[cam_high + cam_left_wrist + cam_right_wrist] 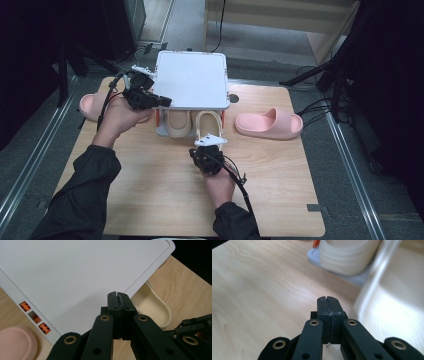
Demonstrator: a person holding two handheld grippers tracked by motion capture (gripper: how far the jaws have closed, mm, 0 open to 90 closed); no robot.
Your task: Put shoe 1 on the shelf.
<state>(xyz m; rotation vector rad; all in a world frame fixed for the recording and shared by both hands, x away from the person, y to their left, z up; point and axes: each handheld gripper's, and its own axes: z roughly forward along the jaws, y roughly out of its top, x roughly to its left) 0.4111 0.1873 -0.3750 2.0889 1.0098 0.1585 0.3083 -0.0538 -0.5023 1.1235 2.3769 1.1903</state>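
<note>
Right gripper, jaws together and empty, sits at the heel of the cream slipper, long axis pointing straight away into the rack; left gripper, also closed, is farther off.

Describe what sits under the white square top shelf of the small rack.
Under the white square top shelf, two cream slippers poke out at the front: one left, one right, near the right tool. Their front parts and the rest of the lower level are covered.

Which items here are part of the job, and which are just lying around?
In the job:
white rack
beige slippers under its shelf
left hand-held gripper
right hand-held gripper

Lying about:
pink slipper right of the rack
pink slipper behind the left hand
</note>
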